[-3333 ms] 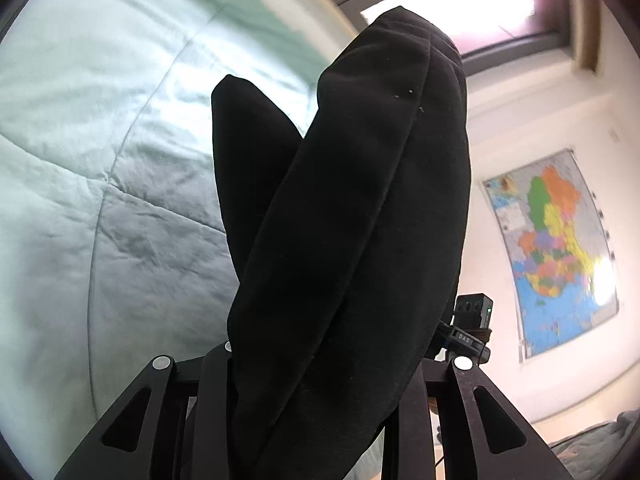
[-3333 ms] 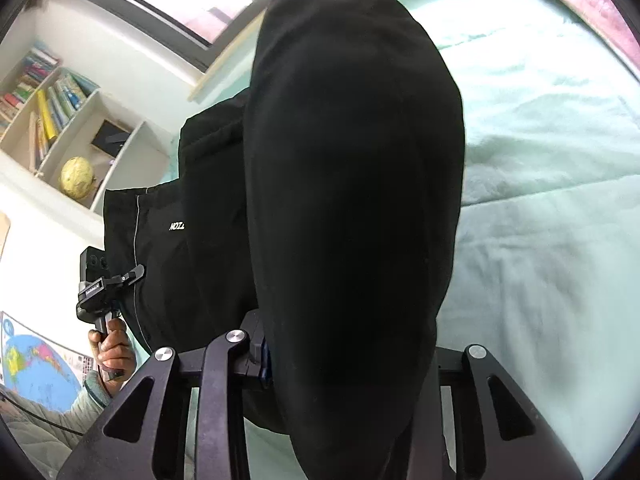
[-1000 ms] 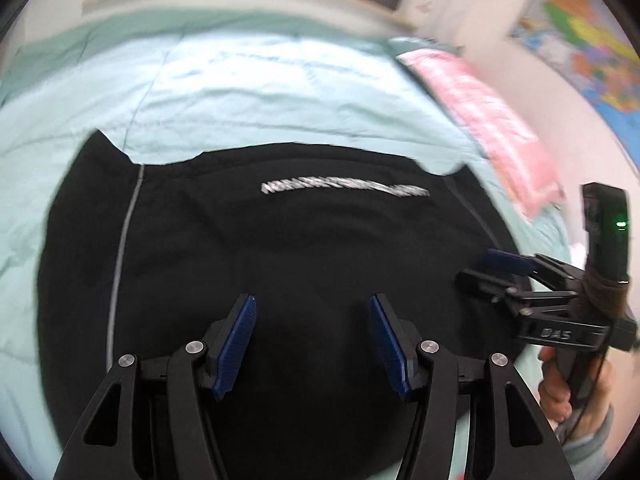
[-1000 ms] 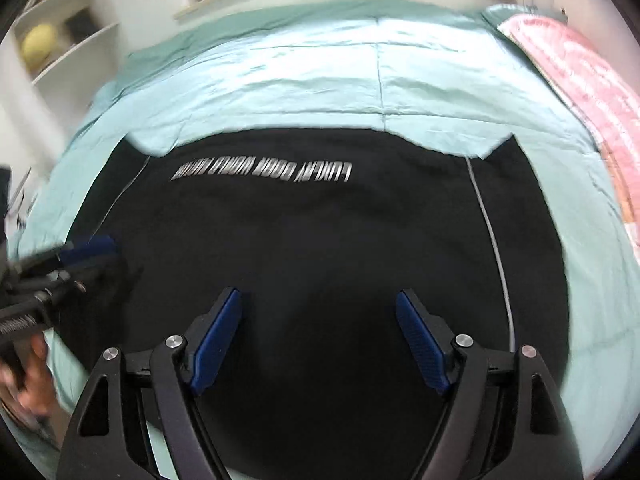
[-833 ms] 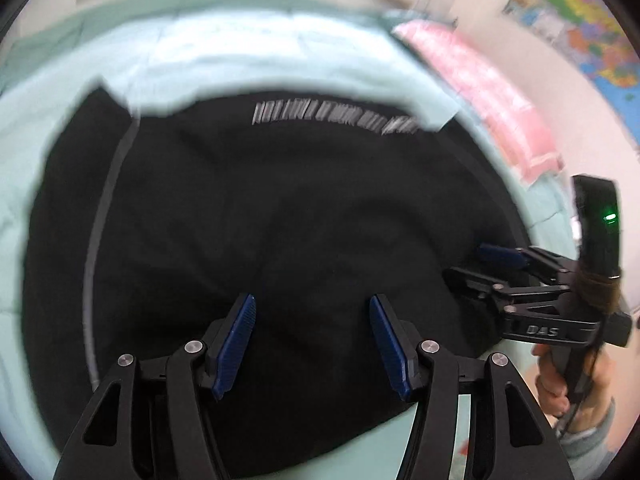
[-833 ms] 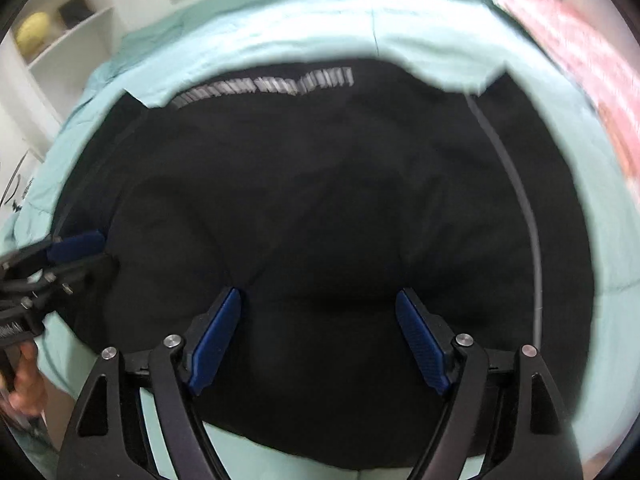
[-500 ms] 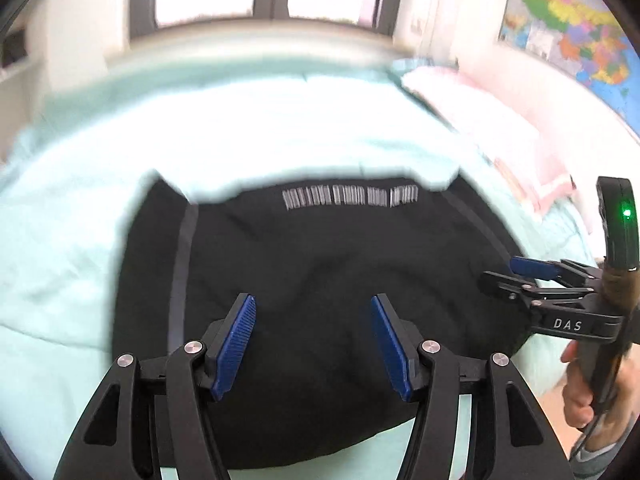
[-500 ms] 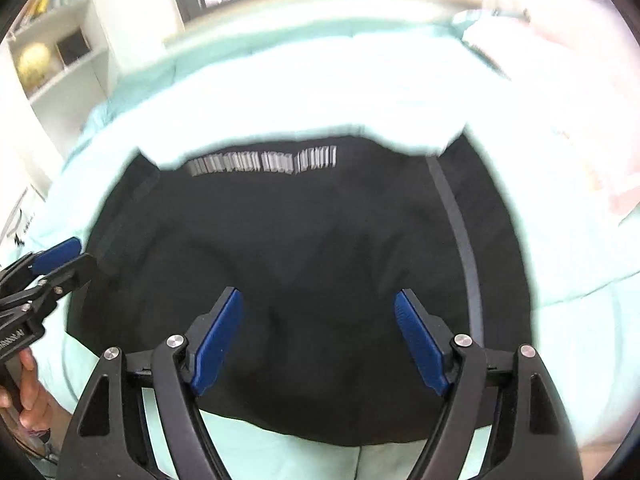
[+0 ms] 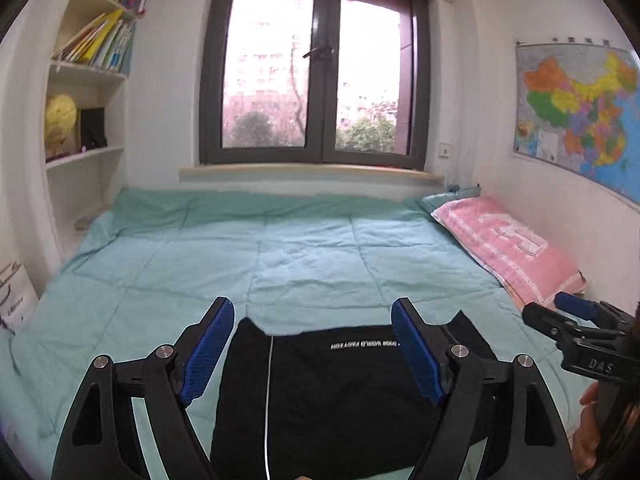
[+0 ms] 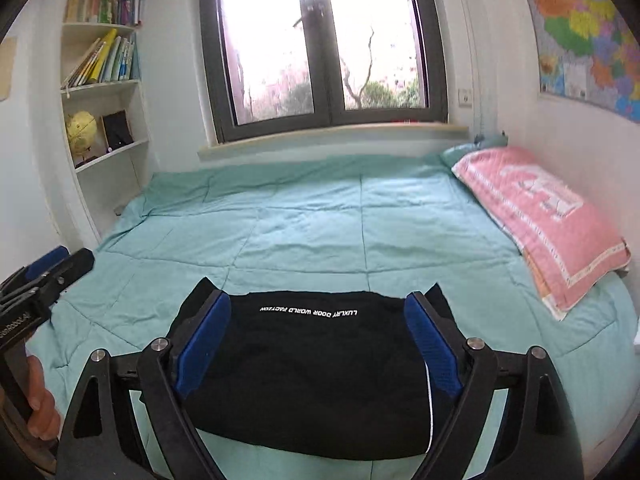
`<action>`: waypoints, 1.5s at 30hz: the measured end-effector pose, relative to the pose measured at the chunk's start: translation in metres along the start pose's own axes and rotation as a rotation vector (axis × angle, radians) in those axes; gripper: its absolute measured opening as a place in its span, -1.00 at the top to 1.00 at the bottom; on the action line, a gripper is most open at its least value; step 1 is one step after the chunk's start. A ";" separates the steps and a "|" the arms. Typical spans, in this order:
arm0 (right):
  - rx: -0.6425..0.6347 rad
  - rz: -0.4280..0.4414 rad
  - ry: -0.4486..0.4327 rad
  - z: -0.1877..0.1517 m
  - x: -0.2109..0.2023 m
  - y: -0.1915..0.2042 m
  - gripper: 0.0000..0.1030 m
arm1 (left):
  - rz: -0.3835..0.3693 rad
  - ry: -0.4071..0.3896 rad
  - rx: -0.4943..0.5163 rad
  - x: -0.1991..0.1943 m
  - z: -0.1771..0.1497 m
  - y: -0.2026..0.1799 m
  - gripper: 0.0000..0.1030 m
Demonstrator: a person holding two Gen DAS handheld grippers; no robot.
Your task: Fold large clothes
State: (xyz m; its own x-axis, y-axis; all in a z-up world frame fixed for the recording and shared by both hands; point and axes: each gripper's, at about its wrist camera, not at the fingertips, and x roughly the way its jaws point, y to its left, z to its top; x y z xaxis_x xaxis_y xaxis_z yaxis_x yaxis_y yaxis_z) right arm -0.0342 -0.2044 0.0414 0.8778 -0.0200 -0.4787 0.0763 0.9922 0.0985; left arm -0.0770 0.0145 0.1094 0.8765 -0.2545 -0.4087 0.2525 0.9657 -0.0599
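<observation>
Both hand-held grippers, left (image 9: 310,344) and right (image 10: 318,340), hover with jaws apart, holding nothing. Just ahead and below lies the folded black garment (image 10: 320,364), flat on the teal bed (image 10: 312,224), apparently released. A pink pillow (image 10: 544,216) lies farther right.

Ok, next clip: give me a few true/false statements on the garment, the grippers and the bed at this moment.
1. The black garment lies folded on the teal quilt. True.
2. The right gripper is shut on the garment. False: its fingers are spread and hold nothing.
3. The left gripper is open. True.
4. The pink pillow lies on top of the garment. False: it lies apart, by the wall.
5. The garment's white lettering is hidden. False: it faces up.
</observation>
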 end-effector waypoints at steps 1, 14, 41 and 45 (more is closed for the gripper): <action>-0.008 -0.003 -0.004 -0.002 -0.002 0.003 -0.76 | 0.002 0.004 -0.005 -0.003 -0.003 0.001 -0.59; -0.056 -0.084 0.142 -0.042 0.041 0.019 -0.77 | 0.118 0.140 0.002 0.039 -0.051 -0.002 -0.59; -0.030 -0.095 0.224 -0.064 0.062 0.001 -0.77 | 0.254 0.206 0.009 0.053 -0.058 -0.002 -0.59; -0.029 -0.090 0.229 -0.065 0.063 0.002 -0.77 | 0.272 0.198 0.036 0.053 -0.058 -0.009 -0.59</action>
State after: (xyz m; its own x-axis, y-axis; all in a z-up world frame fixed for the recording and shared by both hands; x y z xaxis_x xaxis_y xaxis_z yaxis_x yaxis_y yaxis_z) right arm -0.0091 -0.1959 -0.0453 0.7375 -0.0836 -0.6701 0.1334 0.9908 0.0231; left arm -0.0565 -0.0044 0.0353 0.8179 0.0304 -0.5745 0.0378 0.9936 0.1064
